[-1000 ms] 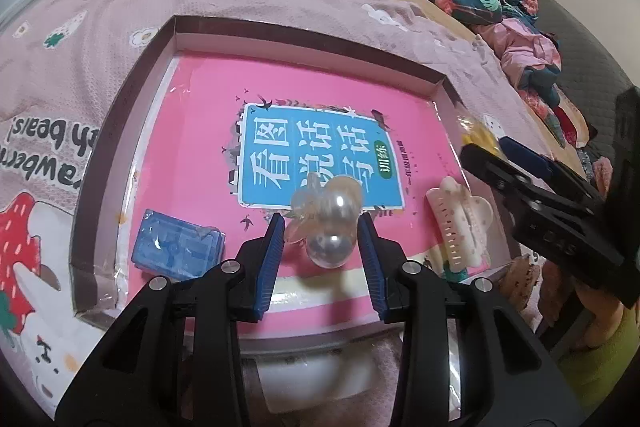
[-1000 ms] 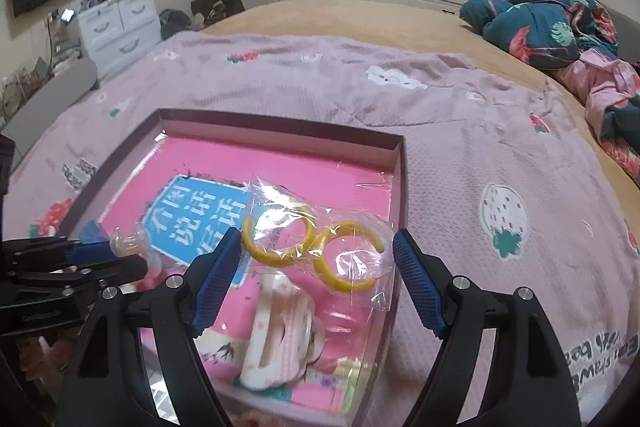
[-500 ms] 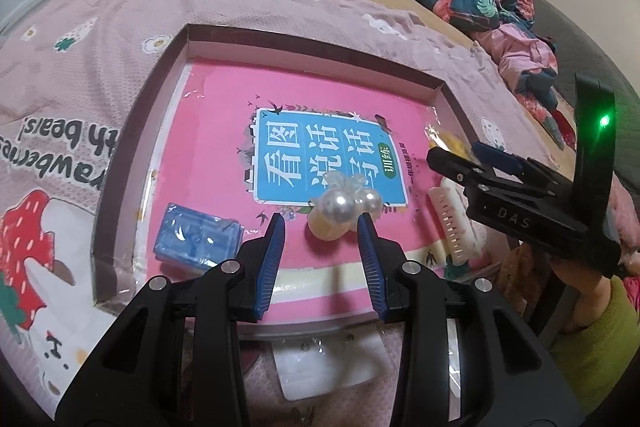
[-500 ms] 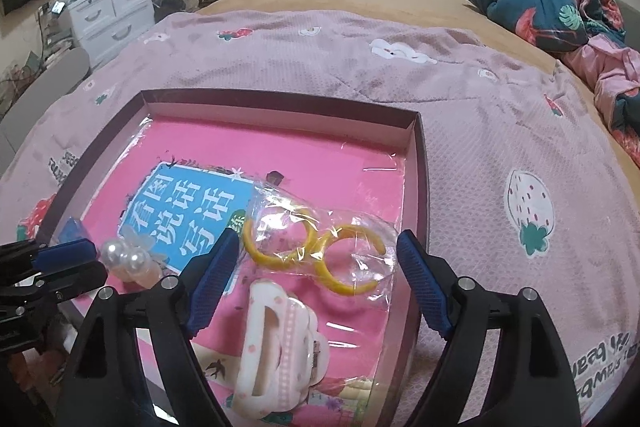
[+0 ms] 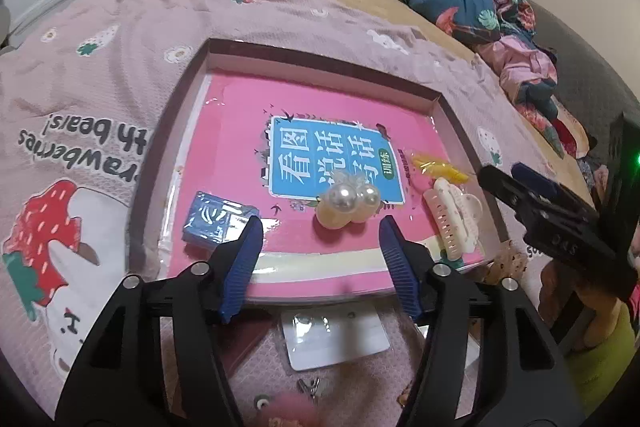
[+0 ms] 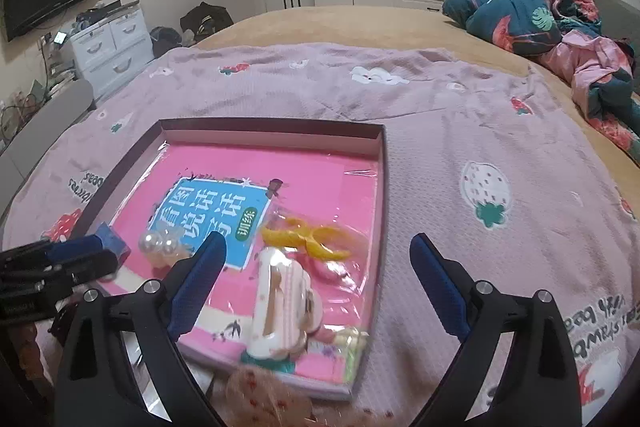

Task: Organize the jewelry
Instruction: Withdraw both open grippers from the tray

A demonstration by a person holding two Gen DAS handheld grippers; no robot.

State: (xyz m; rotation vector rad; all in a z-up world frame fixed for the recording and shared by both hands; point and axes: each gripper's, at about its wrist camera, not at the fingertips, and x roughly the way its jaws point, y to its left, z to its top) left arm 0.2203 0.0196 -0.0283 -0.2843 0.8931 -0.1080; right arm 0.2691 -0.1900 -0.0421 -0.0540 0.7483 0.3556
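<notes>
- Left claw (image 5: 320, 243): jaws opening, nothing gripped; the blue pads (image 5: 244, 259) stand either side of open space, just short of the pearl hair clip
- Pearl hair clip (image 5: 348, 205): lies free on the pink book inside the tray, at the lower edge of the book's blue title panel; two pearl beads on top of a pale yellow base; neither pad touches it
- Right claw (image 6: 316, 283): jaws opening and spread wide, holding nothing; the cream hair claw clip and the bagged yellow rings lie on the book beyond its fingers
- Cream hair claw clip (image 6: 280, 311): rests on the pink book near the tray's right wall, close to the front edge
- Yellow rings (image 6: 308, 237): in a clear plastic bag, lying just behind the cream clip, apart from both pads
- Small blue box (image 5: 218, 217): sits at the front left corner of the book, just beside the left claw's left pad
- Tray (image 5: 320, 61): shallow box with dark rim, on the pink strawberry-print blanket (image 6: 460, 115) covering the bed
- White card (image 5: 334, 337): lies on the blanket in front of the tray, between the left claw's arms
</notes>
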